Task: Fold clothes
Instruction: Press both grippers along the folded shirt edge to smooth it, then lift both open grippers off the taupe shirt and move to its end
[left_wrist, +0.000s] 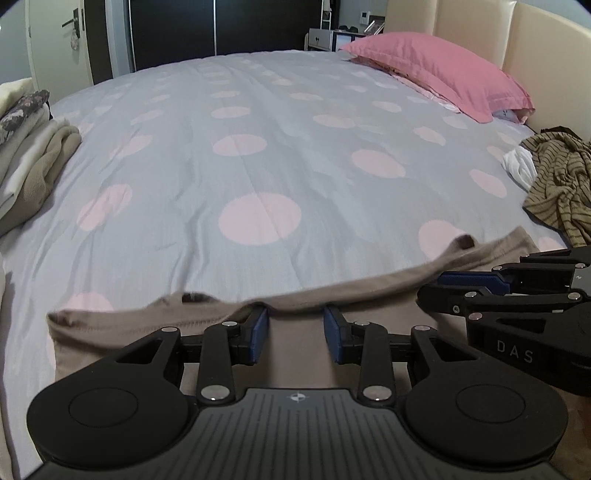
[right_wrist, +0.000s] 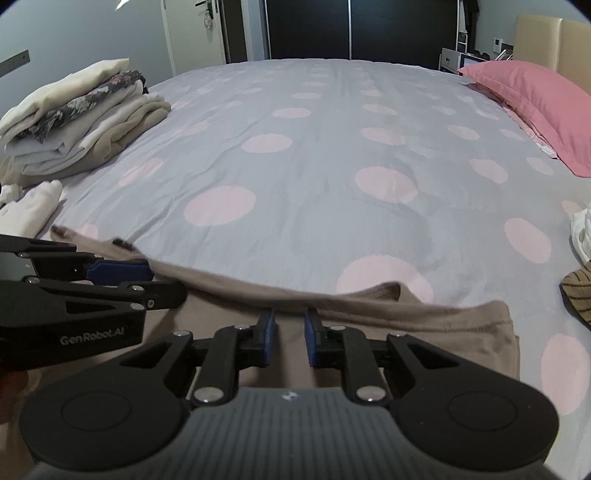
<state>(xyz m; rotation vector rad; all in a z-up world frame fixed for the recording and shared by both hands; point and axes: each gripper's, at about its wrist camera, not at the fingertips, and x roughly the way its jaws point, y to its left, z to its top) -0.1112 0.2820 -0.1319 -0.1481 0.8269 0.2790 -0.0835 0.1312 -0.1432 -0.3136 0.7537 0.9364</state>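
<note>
A grey bed (left_wrist: 258, 155) with pink dots fills the room before dark wardrobe doors (left_wrist: 221, 26), the taupe garment (left_wrist: 295, 332) at its near edge, left gripper (left_wrist: 295, 325) and right gripper (right_wrist: 289, 328) narrowly pinching its far hem.

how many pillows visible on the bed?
1. A pink pillow lies at the head of the bed, against the beige headboard; in the right wrist view it sits at the far right. Something pale shows beneath it, possibly another, mostly hidden.
</note>
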